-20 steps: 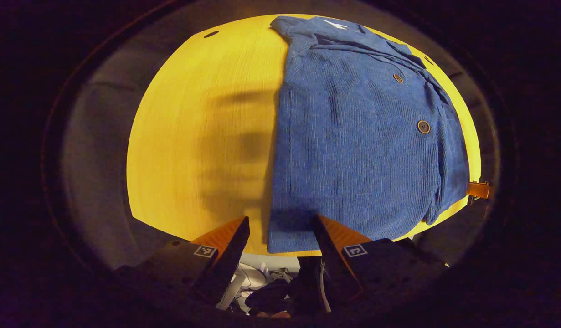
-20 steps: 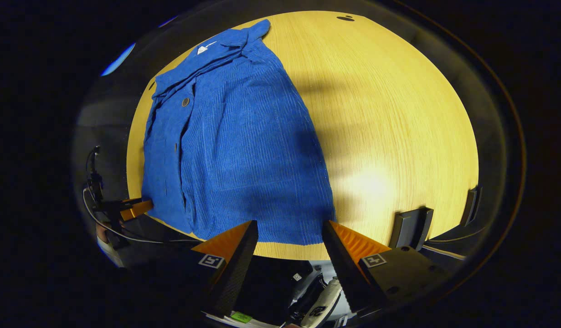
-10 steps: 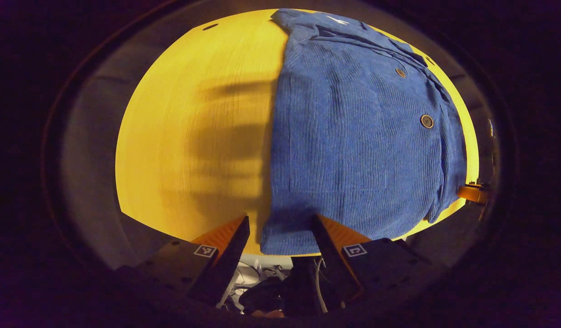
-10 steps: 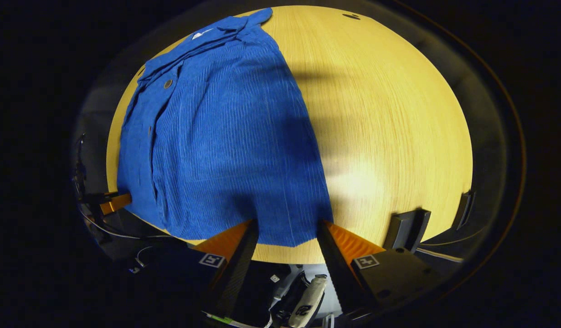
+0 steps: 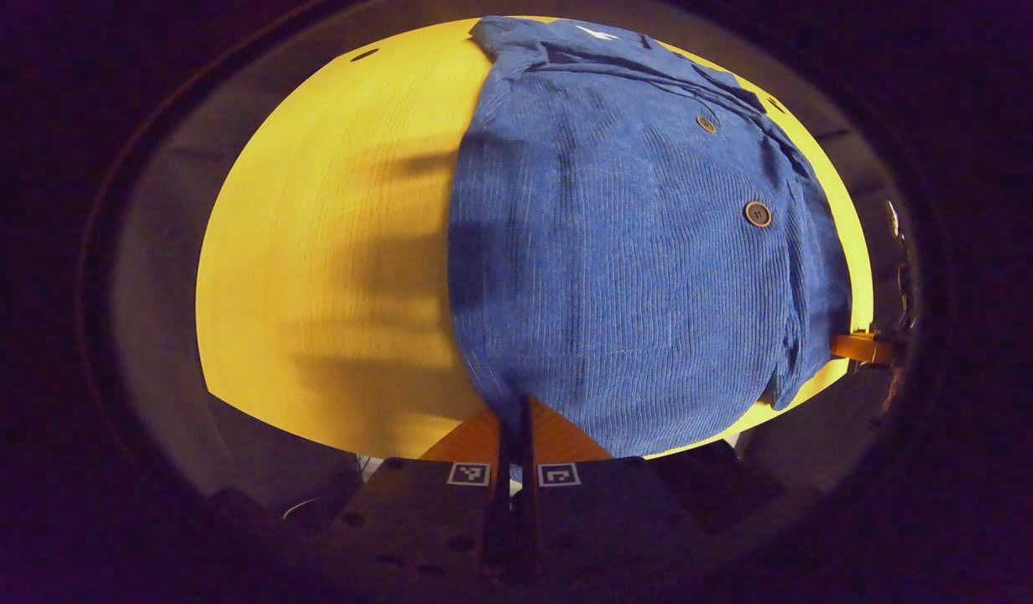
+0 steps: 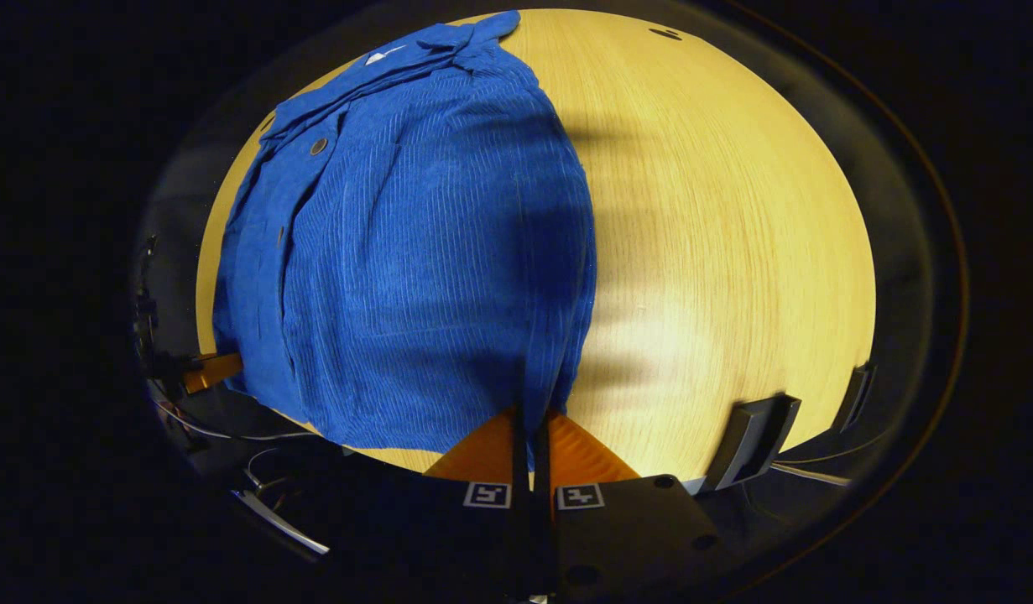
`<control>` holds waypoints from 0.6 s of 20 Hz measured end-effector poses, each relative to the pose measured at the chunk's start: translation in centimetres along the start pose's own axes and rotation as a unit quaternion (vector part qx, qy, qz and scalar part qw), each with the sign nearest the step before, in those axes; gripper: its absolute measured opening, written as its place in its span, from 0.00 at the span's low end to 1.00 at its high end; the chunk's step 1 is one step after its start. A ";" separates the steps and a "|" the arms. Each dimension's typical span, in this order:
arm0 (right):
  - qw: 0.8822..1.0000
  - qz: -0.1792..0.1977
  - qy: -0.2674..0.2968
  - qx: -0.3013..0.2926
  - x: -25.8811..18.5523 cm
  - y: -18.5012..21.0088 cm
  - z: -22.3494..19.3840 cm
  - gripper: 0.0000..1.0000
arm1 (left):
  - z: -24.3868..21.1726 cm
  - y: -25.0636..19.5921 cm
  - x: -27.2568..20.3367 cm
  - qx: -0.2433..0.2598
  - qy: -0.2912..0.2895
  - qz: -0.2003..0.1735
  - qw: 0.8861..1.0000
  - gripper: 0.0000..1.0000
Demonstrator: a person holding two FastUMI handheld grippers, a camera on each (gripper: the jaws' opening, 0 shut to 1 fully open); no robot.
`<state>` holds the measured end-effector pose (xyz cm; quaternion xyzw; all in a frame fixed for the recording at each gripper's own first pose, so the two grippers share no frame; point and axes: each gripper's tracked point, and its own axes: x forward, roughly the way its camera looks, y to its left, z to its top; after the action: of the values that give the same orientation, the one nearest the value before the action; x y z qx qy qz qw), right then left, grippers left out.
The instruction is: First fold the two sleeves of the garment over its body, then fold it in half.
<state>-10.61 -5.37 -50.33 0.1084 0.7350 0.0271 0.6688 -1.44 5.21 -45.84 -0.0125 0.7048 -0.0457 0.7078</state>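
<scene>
While the round wooden table (image 5: 315, 252) takes up most of both views, its pale grain running in fine lines and crossed by soft blurred shadows, the blue garment (image 5: 633, 252) lies spread on it, ribbed like corduroy, with its sleeves already folded in over the body. Its collar lies at the far edge, and its hem reaches the near edge of the table (image 6: 734, 252). Down the front runs a row of round dark buttons (image 5: 757, 214); the right gripper view shows the same garment (image 6: 415, 252) with a button (image 6: 318, 147) near the collar. The left gripper (image 5: 514, 424) is clenched on one near corner of the hem, the cloth bunched between its two fingers. The right gripper (image 6: 531, 428) is likewise clamped on the other near corner, where the fabric puckers into a narrow fold. A dark bracket (image 6: 751, 440) stands at the table's edge just beside the right gripper. Below the rim lie loose cables (image 6: 273, 512), too dim to make out.
</scene>
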 end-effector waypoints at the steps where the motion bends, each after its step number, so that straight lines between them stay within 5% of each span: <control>1: 1.000 0.007 -0.001 0.008 0.0 0.0 0.0 0.05 | 0.0 -0.3 0.1 0.006 -0.001 -0.012 1.000 0.00; 7: 0.998 0.043 -0.053 0.005 -6.1 1.4 2.4 0.05 | 1.2 0.6 -5.3 -0.020 -0.048 -0.086 0.995 0.00; 12: 0.988 0.058 -0.143 -0.021 -13.7 3.6 8.0 0.05 | 5.5 2.2 -12.4 0.009 -0.134 -0.079 0.988 0.00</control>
<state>-1.16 -5.35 -37.12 0.1398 0.6235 0.0657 0.7664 4.10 8.16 -33.62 -0.0678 0.5999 -0.1062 0.7901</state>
